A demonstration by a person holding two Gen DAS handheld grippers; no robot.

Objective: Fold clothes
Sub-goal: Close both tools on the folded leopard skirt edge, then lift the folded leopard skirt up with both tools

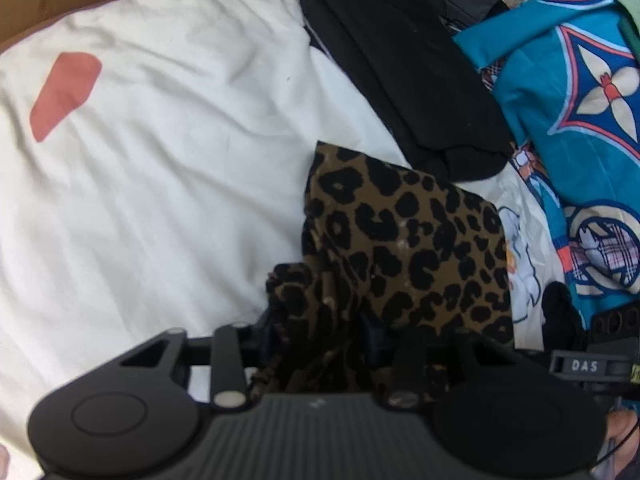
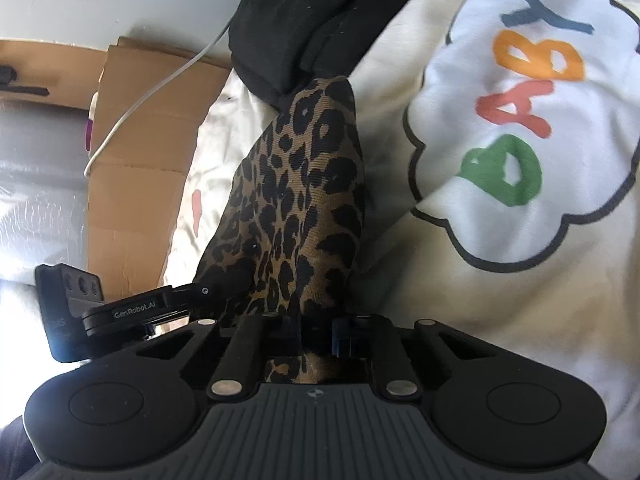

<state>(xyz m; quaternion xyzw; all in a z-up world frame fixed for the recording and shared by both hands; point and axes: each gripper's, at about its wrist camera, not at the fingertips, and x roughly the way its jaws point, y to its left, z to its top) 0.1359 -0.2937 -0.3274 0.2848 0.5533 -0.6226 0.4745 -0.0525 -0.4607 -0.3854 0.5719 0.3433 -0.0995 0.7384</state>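
Observation:
A leopard-print garment (image 1: 408,232) lies partly lifted over the white bedding (image 1: 160,168), held at two places. In the left wrist view its bunched near edge runs down between the fingers of my left gripper (image 1: 320,324), which is shut on that bundle; the fingertips are hidden by cloth. In the right wrist view the same leopard-print garment (image 2: 296,184) rises as a taut strip from my right gripper (image 2: 316,330), whose jaws are pinched shut on its edge. The left gripper's body (image 2: 120,312) shows close beside it on the left.
Folded black garments (image 1: 400,72) lie just beyond the leopard cloth. A blue patterned fabric (image 1: 580,100) fills the right side. A cream cloth printed BABY (image 2: 520,120) lies to the right of the right gripper. Cardboard (image 2: 144,160) and a white cable (image 2: 152,88) border the bed.

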